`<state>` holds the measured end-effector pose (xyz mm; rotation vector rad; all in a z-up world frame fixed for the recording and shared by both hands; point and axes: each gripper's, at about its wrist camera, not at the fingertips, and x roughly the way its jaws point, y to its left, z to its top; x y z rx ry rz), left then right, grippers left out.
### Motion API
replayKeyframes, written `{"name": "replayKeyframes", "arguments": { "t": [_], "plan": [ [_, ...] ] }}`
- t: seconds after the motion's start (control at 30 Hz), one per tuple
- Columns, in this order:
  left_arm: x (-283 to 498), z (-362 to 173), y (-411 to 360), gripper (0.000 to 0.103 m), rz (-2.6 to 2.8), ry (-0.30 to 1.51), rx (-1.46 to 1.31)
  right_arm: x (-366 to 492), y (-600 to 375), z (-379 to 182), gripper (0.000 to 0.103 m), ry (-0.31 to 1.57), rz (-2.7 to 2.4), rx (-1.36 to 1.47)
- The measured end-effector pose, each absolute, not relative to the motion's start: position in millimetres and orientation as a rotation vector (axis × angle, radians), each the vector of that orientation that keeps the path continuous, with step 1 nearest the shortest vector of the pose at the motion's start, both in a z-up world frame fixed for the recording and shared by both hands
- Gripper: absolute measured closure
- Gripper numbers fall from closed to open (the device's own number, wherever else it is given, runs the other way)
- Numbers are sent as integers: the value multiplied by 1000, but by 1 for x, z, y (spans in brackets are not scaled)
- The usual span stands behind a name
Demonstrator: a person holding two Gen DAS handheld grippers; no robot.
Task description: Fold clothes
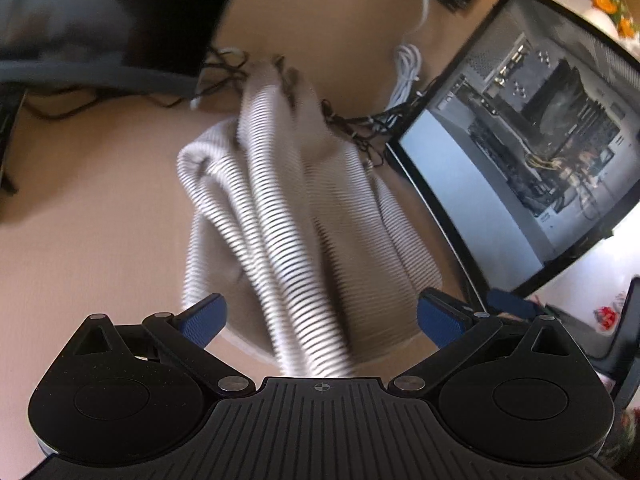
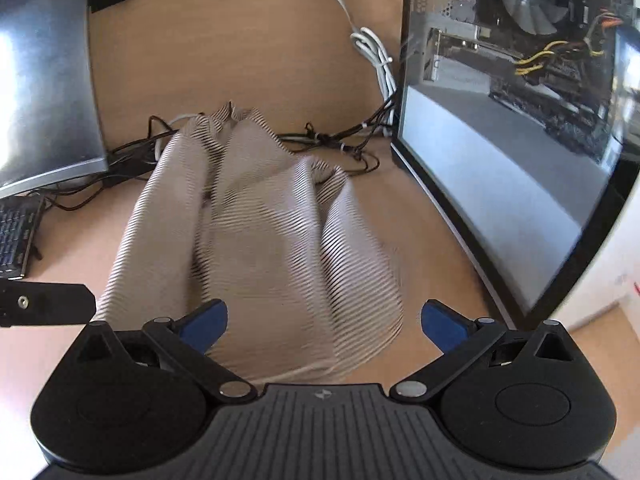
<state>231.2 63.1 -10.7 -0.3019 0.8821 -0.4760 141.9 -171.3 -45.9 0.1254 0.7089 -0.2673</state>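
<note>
Clearly unfolded, the striped shirt lies bunched on the wooden tabletop beside the computer case; left gripper and right gripper hover released, grasping nothing.

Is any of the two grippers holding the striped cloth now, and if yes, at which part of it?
Nothing is held. The left gripper and the right gripper both stand open, and the striped garment lies crumpled on the desk between their fingers.

- garment: white with thin dark stripes
- desk: light brown
- gripper pads: blue
- far cable: white
- computer case at right: black frame
</note>
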Motion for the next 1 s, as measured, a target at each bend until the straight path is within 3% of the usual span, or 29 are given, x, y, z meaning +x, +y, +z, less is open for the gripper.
{"name": "replayKeyframes", "arguments": {
  "t": [0.13,0.23,0.4,0.57,0.67,0.87,1.0],
  "plan": [
    [248,-18,34,2,-390,901,-246,170,-204,-50,0,681,-136,226],
    [262,-26,24,15,-317,931,-230,202,-224,-63,0,697,-9,369],
    [267,-37,20,23,-279,984,-214,249,-234,-98,0,776,155,575],
    [261,-52,30,73,-266,1046,-184,244,-217,-108,0,773,200,432],
    [254,-52,45,83,-267,1040,-195,228,-204,-108,0,810,271,298],
    [215,-37,96,92,-223,1034,-195,174,-196,-109,0,904,482,237],
    [192,-23,150,96,-125,1012,-230,141,-212,-116,0,968,590,463]
  ]
}}
